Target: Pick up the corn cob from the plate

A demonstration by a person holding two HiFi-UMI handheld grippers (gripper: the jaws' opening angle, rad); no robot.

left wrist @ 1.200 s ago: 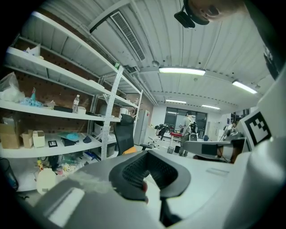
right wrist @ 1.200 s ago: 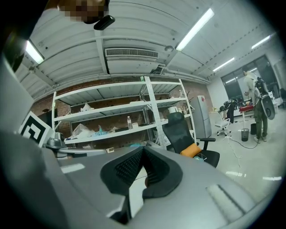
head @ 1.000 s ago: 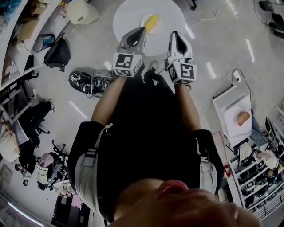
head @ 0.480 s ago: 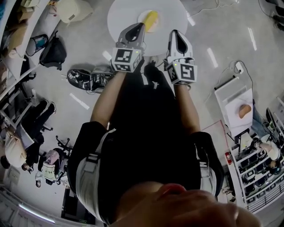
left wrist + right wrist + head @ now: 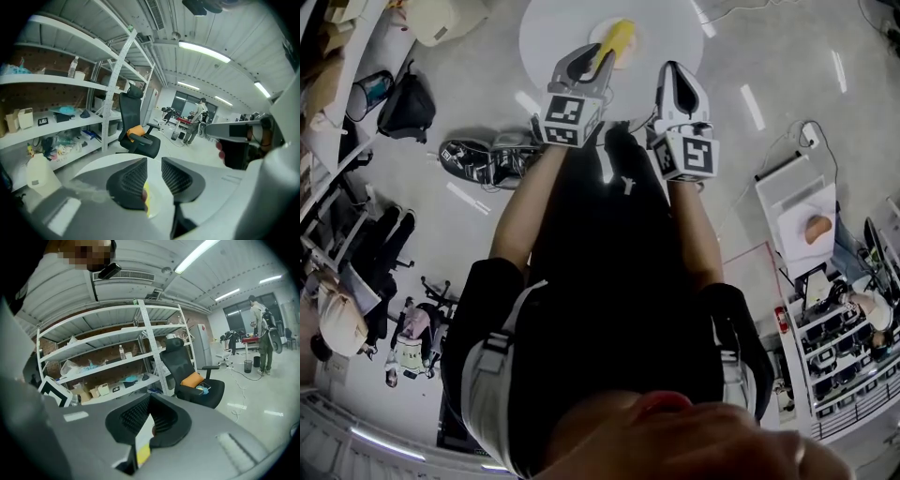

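A yellow corn cob (image 5: 621, 37) lies on a small plate (image 5: 633, 56) on a round white table (image 5: 553, 28). In the head view my left gripper (image 5: 600, 54) reaches over the table's near edge, its tips just short of the cob's left side. Its jaws have just been opening and stand slightly apart, with nothing between the pads. Through that gap the left gripper view (image 5: 153, 173) shows the corn cob (image 5: 146, 202) below. My right gripper (image 5: 668, 71) hangs at the table's near edge, right of the plate. Its jaws (image 5: 151, 416) are shut and hold nothing.
A black office chair (image 5: 138, 136) with an orange cushion stands beyond the table, next to metal shelving (image 5: 56, 117) loaded with boxes. On the floor lie a black bag (image 5: 408, 103) and dark gear (image 5: 478, 164). A white cart (image 5: 797, 225) stands at the right.
Both grippers have moved forward toward the table. The left one now overlaps the plate's edge, and its jaws have parted from shut. The right stays shut.
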